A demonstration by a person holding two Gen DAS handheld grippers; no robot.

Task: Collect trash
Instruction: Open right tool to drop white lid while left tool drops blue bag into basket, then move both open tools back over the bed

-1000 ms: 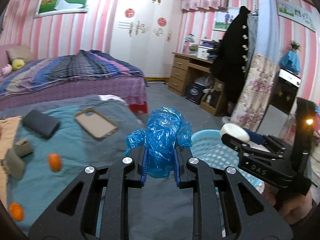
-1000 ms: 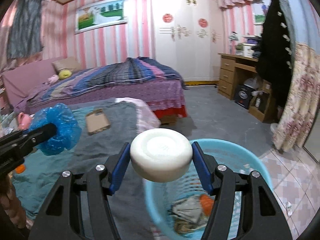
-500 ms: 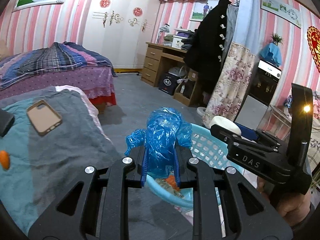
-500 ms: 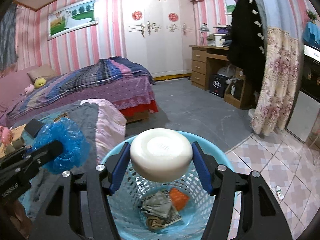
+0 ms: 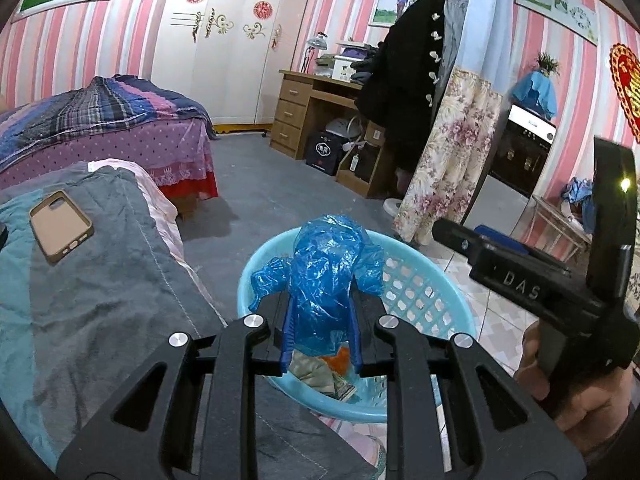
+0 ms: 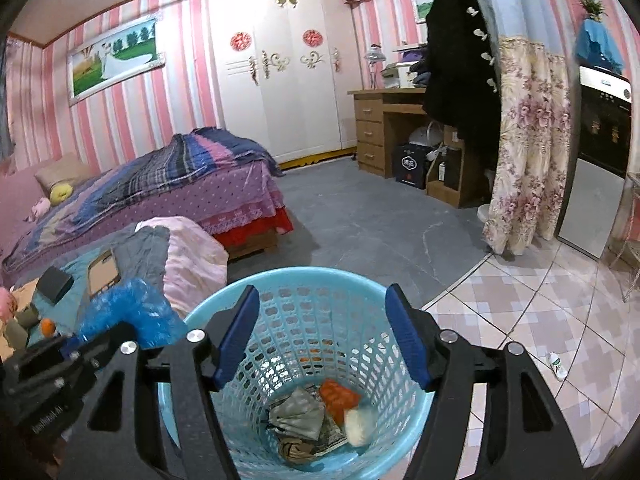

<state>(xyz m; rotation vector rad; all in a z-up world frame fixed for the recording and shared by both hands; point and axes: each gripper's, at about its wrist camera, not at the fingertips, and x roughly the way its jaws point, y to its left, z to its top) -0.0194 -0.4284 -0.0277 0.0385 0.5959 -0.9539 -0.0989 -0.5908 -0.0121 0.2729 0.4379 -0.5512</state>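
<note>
Bed (image 6: 160, 184) with a plaid cover stands at the far left, in front of a white wardrobe (image 6: 284, 80). Desk (image 6: 384, 120) and a hanging black coat (image 6: 456, 60) sit to the right, a floral curtain (image 6: 528, 152) beside them. A nearer surface under grey bedding (image 5: 100, 280) carries a phone case (image 5: 60, 226), a dark block (image 6: 54, 284) and an orange piece (image 6: 47, 326).

Basket (image 6: 320, 280), light blue and perforated, stands on the floor against that nearer surface, at the seam of grey floor and tile. Inside lie crumpled grey paper (image 6: 298, 412), an orange wrapper (image 6: 338, 396) and a white puck (image 6: 360, 420), blurred.

Right gripper (image 6: 320, 336) hangs over the basket mouth; its jaws are opening, wide, with nothing between them. Its fingers partly screen the basket wall in the right wrist view.

Left gripper (image 5: 320, 324) is clamped narrowly on a blue bag (image 5: 324, 280), crumpled, held above the basket's near rim. The bag and the fingers block most of the basket's contents in the left wrist view. A hand (image 5: 580, 400) grips the right tool's handle at lower right.

A small bottle (image 6: 557, 364) lies on the tile, well apart from the basket.
</note>
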